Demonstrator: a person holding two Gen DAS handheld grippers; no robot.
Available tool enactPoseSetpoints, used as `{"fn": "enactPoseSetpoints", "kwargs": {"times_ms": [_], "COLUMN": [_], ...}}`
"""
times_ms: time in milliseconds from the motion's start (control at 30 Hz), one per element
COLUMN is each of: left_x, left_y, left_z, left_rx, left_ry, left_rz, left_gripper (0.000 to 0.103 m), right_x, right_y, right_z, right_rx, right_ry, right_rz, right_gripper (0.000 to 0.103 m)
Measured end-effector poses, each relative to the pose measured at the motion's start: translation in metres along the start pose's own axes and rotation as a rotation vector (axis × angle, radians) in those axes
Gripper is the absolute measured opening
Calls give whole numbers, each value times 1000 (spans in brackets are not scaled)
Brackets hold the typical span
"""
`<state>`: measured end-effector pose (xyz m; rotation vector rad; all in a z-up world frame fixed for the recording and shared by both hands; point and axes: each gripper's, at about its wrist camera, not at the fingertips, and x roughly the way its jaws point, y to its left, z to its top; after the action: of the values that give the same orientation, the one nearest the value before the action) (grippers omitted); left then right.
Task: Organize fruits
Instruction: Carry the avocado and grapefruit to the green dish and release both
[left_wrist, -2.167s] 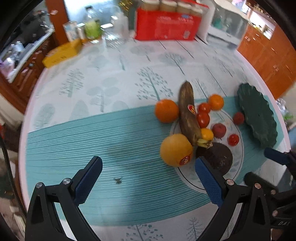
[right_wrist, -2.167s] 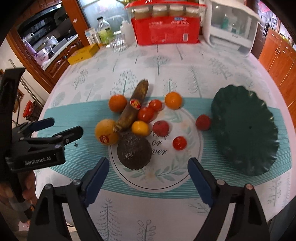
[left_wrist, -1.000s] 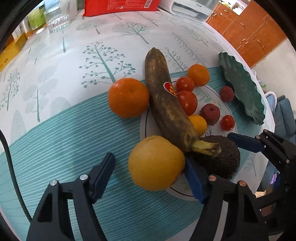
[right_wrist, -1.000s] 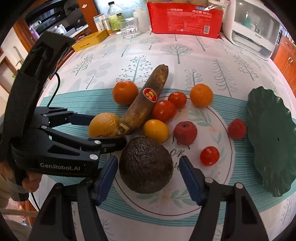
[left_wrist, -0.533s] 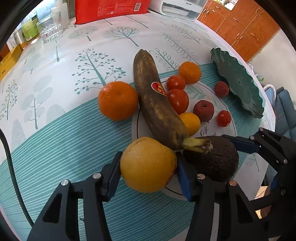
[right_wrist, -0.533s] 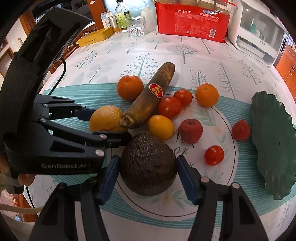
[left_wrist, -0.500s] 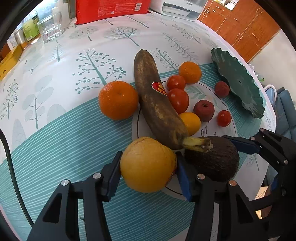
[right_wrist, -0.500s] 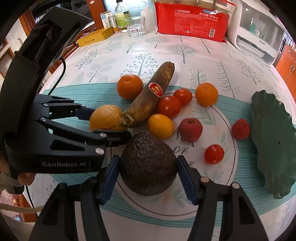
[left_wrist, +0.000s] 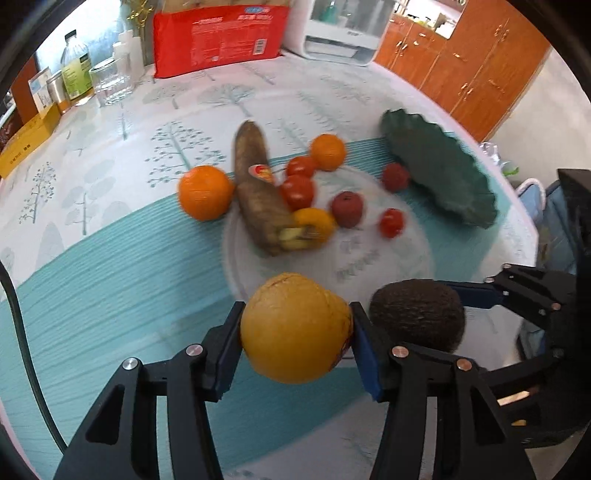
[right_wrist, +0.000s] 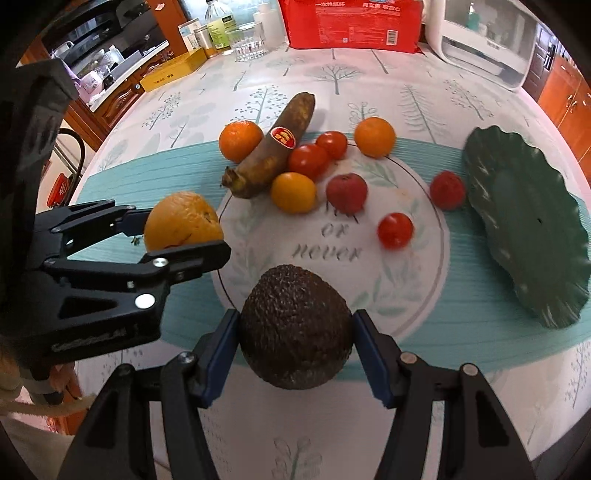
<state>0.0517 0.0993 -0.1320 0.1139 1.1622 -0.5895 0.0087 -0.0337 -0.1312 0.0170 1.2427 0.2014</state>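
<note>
Pebbly dark avocado (right_wrist: 295, 328) sits clamped in the right hand-held gripper (right_wrist: 293, 354). Left hand-held gripper (left_wrist: 295, 339) pinches a dimpled round orange (left_wrist: 295, 328), beside the avocado.

Tree-print table (right_wrist: 369, 85), green dish (right_wrist: 524, 229)

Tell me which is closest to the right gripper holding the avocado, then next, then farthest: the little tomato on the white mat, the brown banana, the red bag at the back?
From the right gripper, in its own view:
1. Small tomato, ahead, slightly right.
2. Brown banana, farther, ahead-left.
3. Red bag, at the table's far edge.
</note>
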Motion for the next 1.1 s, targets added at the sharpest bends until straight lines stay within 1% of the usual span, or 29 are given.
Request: {"fn": "enactPoseSetpoints", "kwargs": {"times_ms": [67, 167, 333, 433, 567, 700, 767, 867, 933, 1033, 1100], "left_x": [-6, -15, -35, -49, -63, -61, -53, -28, -7, 28, 52], "left_y": [-9, -26, -53, -74, -114, -156, -174, -194, -200, -205, -207], "left_z": [1, 7, 28, 48, 85, 129, 149, 177, 190, 201, 207], "left_rx": [0, 0, -33, -37, -19, -27, -39, -78, -119, -166, -191], "left_ry": [4, 7, -32, -75, -135, -158, -160, -156, -137, -103, -72], "left_rz": [-12, -2, 27, 45, 100, 140, 154, 167, 168, 201, 229], "left_gripper": [53, 53, 53, 53, 53, 53, 53, 53, 53, 53, 53], "right_x": [-9, -25, -57, -81, -108, -133, -143, -149, -143, -128, -112], "right_y": [-3, -10, -33, -54, -88, -134, -158, -195, -218, -254, -273], "right_z": [-5, -7, -4, -1, 16, 41, 54, 72, 81, 89, 93], "right_rx": [-5, -13, -13, -11, -17, -28, -33, -48, -67, -49, -35], "right_ry": [-8, -31, -91, -135, -174, -211, -233, -256, -253, -232, -213], "right_rz": [-6, -17, -18, -3, 6, -3, -8, -43, -82, -81, -95], "right_gripper": [62, 62, 62, 62, 62, 62, 62, 62, 62, 62, 62]}}
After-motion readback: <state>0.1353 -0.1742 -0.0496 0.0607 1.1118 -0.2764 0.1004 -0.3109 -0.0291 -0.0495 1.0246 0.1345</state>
